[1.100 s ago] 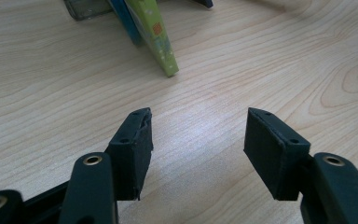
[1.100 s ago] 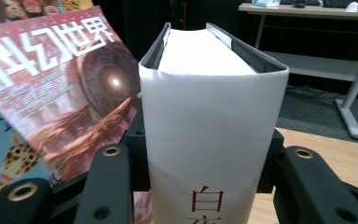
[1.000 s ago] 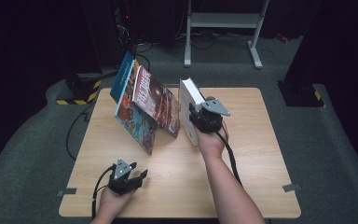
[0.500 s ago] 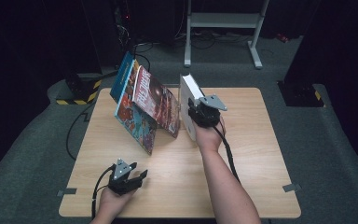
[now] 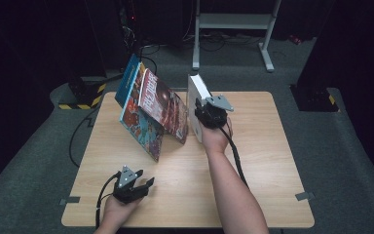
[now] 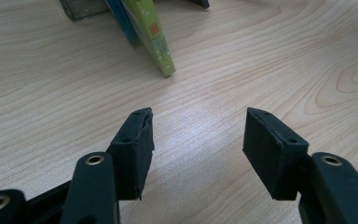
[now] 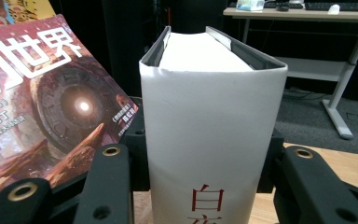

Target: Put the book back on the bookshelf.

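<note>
- Being gripped by the right gripper (image 5: 200, 113) is a thick white book (image 5: 195, 102); in the right gripper view its spine (image 7: 209, 140) is being clamped between the two black jaws, pads pressed on both covers.
- Book is being held upright over the far middle of the table (image 5: 272, 161), just right of the leaning books.
- Red characters are being shown low on the spine; the page block is being seen at the top.
- Three books are being leaned together at the table's far left: a red-cover book (image 5: 168, 105) in front, a picture book (image 5: 139, 124) beneath it, a blue book (image 5: 126, 80) behind.
- Left gripper (image 5: 143, 186) is being rested near the front left edge, well apart from the books.
- In the left gripper view its jaws are being held apart with only bare wood between the pads (image 6: 133, 149).
</note>
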`<action>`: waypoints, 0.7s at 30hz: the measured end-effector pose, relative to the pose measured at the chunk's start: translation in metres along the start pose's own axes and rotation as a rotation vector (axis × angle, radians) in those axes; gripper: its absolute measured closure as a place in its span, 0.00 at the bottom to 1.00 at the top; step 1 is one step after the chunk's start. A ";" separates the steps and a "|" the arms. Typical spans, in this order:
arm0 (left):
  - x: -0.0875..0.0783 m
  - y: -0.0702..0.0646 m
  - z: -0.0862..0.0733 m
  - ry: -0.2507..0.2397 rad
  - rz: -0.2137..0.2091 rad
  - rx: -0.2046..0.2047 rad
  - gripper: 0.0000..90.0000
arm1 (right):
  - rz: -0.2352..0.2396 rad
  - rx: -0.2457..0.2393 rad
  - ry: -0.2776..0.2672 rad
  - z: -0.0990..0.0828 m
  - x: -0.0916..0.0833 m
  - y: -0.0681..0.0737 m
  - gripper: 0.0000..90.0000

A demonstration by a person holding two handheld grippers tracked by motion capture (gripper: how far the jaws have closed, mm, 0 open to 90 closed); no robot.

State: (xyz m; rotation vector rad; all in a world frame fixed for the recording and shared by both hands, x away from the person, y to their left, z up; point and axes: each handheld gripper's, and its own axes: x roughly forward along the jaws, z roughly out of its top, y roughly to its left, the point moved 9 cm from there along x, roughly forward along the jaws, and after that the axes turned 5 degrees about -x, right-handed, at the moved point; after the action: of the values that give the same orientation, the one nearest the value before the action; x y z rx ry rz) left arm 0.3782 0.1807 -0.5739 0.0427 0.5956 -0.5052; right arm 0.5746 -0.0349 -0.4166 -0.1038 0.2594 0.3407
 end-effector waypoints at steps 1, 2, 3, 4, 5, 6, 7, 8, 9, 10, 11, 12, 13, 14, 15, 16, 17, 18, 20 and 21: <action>0.000 0.000 0.000 0.000 -0.001 0.000 0.48 | -0.004 0.000 -0.003 -0.001 0.002 0.000 0.60; 0.000 0.000 0.000 0.000 -0.001 0.000 0.48 | -0.008 0.000 0.002 -0.002 0.003 0.000 0.60; 0.000 0.000 0.000 0.000 0.000 0.002 0.47 | -0.010 -0.004 0.002 -0.003 0.004 0.001 0.60; 0.000 0.001 0.000 0.000 0.001 0.005 0.48 | -0.009 -0.003 -0.001 -0.003 0.006 0.001 0.60; 0.000 0.000 0.000 0.000 -0.001 0.002 0.48 | -0.008 -0.005 0.001 -0.004 0.007 0.002 0.60; 0.000 0.000 0.000 0.000 -0.001 0.001 0.48 | -0.010 -0.002 -0.002 -0.004 0.008 0.002 0.60; 0.000 0.000 0.000 0.001 -0.002 0.001 0.48 | -0.012 -0.002 0.000 -0.004 0.009 0.003 0.60; 0.000 0.000 0.000 0.001 -0.002 0.001 0.48 | -0.014 -0.006 0.000 -0.004 0.011 0.004 0.60; 0.000 0.000 0.000 -0.001 -0.001 0.001 0.48 | -0.016 -0.015 0.000 -0.003 0.012 0.004 0.60; 0.000 0.000 0.000 0.001 0.000 0.006 0.48 | -0.018 -0.019 0.001 -0.003 0.013 0.005 0.60; -0.001 0.000 0.000 0.002 -0.001 0.005 0.48 | -0.023 -0.025 -0.001 -0.002 0.015 0.006 0.60; -0.001 0.000 0.000 0.001 -0.001 0.005 0.48 | -0.028 -0.028 -0.001 -0.001 0.016 0.006 0.60; -0.001 0.001 0.000 0.000 0.001 0.009 0.48 | -0.029 -0.027 -0.002 0.000 0.017 0.006 0.60; -0.001 0.001 0.000 -0.001 0.000 0.008 0.48 | -0.030 -0.027 0.000 0.000 0.018 0.006 0.60; -0.001 0.001 0.000 -0.002 0.000 0.007 0.48 | -0.032 -0.026 0.001 0.000 0.019 0.005 0.60; -0.001 0.001 0.000 -0.002 -0.003 0.003 0.48 | -0.035 -0.023 0.003 0.000 0.021 0.005 0.60; -0.001 0.001 0.000 -0.003 -0.004 0.002 0.48 | -0.035 -0.019 0.002 0.000 0.021 0.005 0.60; -0.001 0.001 0.000 -0.003 -0.004 0.002 0.48 | -0.037 -0.019 0.000 0.000 0.022 0.005 0.60; -0.001 0.000 0.000 -0.004 -0.006 -0.002 0.48 | -0.037 -0.017 -0.004 0.000 0.024 0.004 0.60; -0.001 0.000 0.000 -0.004 -0.007 -0.002 0.48 | -0.037 -0.015 -0.002 0.000 0.024 0.004 0.60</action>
State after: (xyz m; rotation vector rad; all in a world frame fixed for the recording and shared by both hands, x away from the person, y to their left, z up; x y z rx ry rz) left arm 0.3776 0.1813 -0.5733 0.0374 0.5928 -0.5113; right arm 0.5955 -0.0237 -0.4232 -0.1229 0.2526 0.3063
